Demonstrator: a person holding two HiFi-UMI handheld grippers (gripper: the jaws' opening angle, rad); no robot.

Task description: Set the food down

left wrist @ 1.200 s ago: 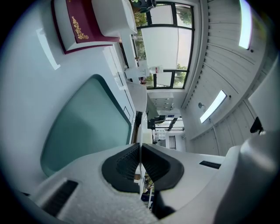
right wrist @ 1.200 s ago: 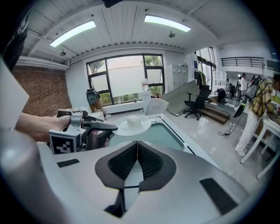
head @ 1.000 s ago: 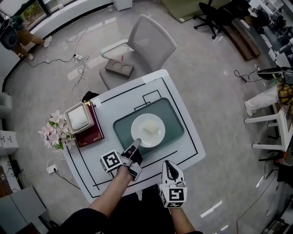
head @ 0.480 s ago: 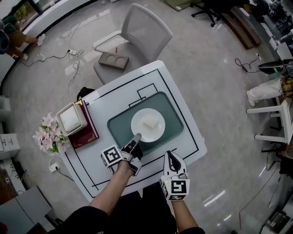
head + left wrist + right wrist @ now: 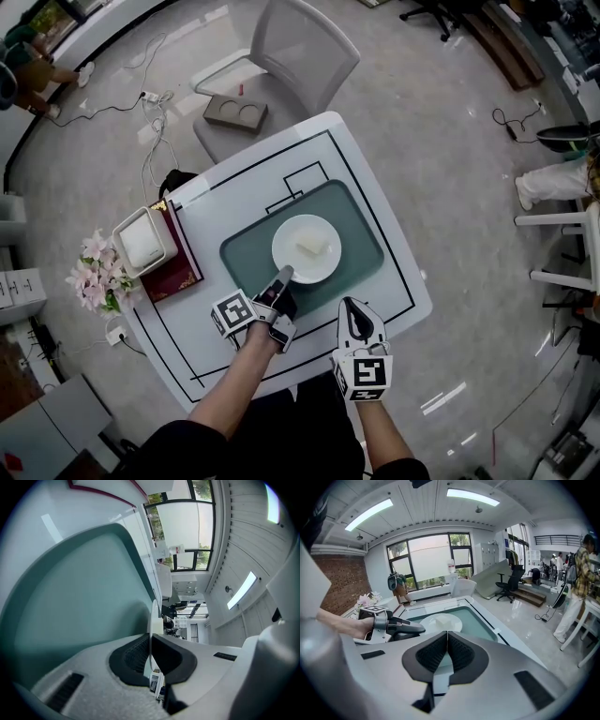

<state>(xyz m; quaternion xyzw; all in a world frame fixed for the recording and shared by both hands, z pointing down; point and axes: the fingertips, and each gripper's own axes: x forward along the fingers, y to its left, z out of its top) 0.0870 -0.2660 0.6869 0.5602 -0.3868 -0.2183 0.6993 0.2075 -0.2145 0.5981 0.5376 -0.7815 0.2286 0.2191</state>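
Glossy grey floor (image 5: 450, 187) surrounds a white square table (image 5: 223, 204) marked with black lines. At the middle of the table lies a dark teal rectangular tray (image 5: 361, 234), which serves as the reference for all positions below.

Over the centre of the tray is a round white plate (image 5: 306, 248). A pale block of food (image 5: 313, 245) lies on the plate, roughly above the tray's middle. No view settles whether the plate's base touches the tray or hangs just above it.

The left tongs (image 5: 285, 276) reach in over the near long edge of the tray and are pinching the near rim of the plate. In the left gripper view the rim runs edge-on between the two dark pads. Both pads are closed against it, and the teal surface of the tray fills the space to one side.

The right tongs (image 5: 352, 315) are pressed together with nothing between them. They hover outside the tray's near edge, toward its right end, apart from the plate and from the left tongs.

Beyond the left short edge of the tray lies a dark red book (image 5: 185, 269) with a white square box (image 5: 142, 241) on top. A bunch of pink flowers (image 5: 94, 278) shows further out on the same side. Past the far edge of the tray stands a grey chair (image 5: 298, 47). A brown block (image 5: 235, 113) with two round recesses rests on its seat.
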